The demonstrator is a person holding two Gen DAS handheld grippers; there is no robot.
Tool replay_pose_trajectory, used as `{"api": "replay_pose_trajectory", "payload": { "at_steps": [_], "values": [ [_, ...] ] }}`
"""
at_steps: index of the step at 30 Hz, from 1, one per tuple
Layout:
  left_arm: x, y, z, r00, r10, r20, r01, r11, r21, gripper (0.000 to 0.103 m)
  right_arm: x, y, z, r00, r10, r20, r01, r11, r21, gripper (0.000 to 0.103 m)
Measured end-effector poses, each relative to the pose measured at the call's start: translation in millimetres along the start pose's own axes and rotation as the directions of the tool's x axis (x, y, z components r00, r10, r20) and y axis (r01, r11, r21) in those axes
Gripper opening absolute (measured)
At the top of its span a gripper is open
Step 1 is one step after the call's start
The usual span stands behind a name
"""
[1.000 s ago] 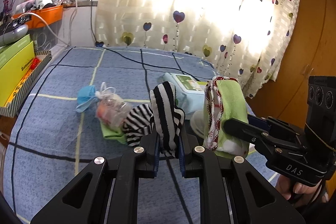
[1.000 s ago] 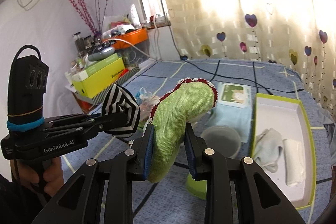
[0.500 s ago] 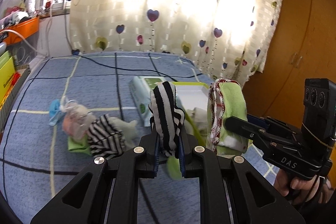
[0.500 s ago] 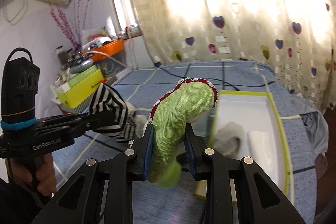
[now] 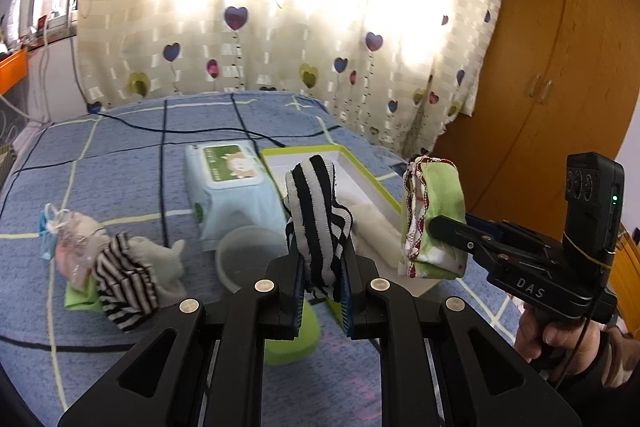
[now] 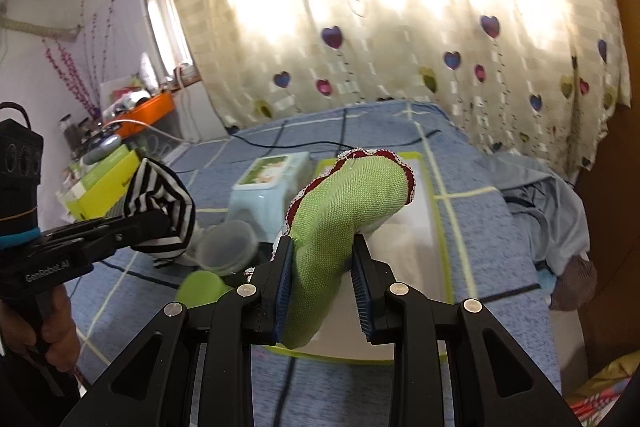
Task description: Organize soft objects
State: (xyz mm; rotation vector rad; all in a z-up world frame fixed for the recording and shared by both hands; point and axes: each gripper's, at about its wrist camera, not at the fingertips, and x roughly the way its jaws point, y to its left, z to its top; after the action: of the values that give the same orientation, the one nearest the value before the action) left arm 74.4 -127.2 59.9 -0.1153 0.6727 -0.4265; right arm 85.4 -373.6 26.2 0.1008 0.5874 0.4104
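Left wrist view: left tongs (image 5: pixel 322 291) clamped on striped sock (image 5: pixel 316 215), right tongs (image 6: pixel 323 285) clamped on green sock (image 6: pixel 340 211), both carried above white tray (image 5: pixel 372 187) on bed (image 5: pixel 120 155). Likely risk: limp fabric snagging on pads, dropping outside tray.

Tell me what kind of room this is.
Most likely a bedroom in a home: a bed under a blue checked cover, a heart-print curtain over a bright window, and a wooden wardrobe beside it.
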Motion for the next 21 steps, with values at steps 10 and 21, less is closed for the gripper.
{"api": "replay_pose_trajectory", "payload": {
  "at_steps": [10,21],
  "values": [
    [28,-22,0,0.998,-0.041,-0.055,0.042,0.999,0.021,0.015,5,-31,-10,0.999,-0.041,-0.03,0.042,0.998,0.036,0.026],
    [73,-37,-8,0.98,-0.11,-0.164,0.114,0.993,0.014,0.015,31,-50,-22,0.988,-0.08,-0.132,0.085,0.996,0.029,0.026]
  ]
}}
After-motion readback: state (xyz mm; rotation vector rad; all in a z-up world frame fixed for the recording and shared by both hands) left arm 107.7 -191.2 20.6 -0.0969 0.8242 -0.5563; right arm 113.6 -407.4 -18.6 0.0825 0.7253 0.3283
